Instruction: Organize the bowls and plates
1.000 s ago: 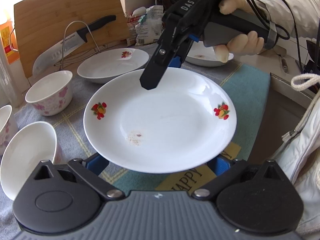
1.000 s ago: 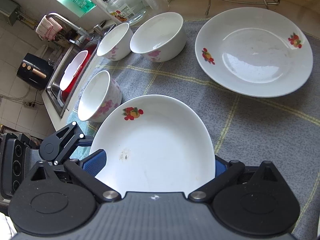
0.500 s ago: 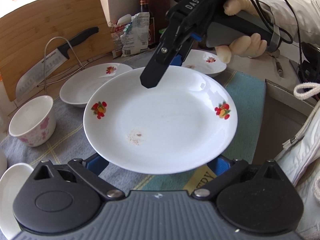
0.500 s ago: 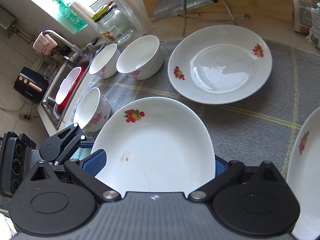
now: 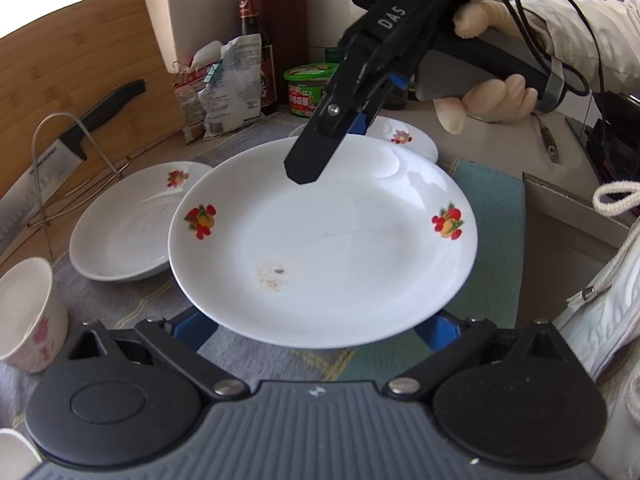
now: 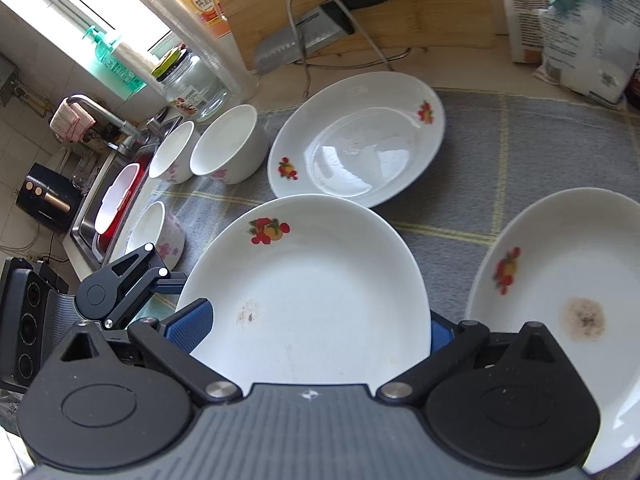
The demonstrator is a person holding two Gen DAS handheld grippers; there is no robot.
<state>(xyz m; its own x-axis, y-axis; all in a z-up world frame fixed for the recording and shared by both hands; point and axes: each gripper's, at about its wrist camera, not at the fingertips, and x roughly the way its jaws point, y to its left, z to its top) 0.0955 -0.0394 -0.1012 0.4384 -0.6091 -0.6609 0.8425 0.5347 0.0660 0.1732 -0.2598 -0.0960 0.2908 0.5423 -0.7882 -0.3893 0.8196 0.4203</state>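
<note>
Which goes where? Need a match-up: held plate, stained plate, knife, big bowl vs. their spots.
1. held plate
2. stained plate
3. knife
4. big bowl

A. on the wire rack, against the cutting board
B. on the grey mat, beside a smaller bowl
C. between left gripper and right gripper
D. on the mat, showing a brown patch

Pairs: 1-C, 2-D, 3-A, 4-B

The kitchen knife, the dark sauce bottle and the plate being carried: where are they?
kitchen knife (image 6: pixel 304 36): right wrist view, on its blade.
dark sauce bottle (image 5: pixel 256 52): left wrist view, on its body.
carried plate (image 5: pixel 320 240): left wrist view, on its centre.
</note>
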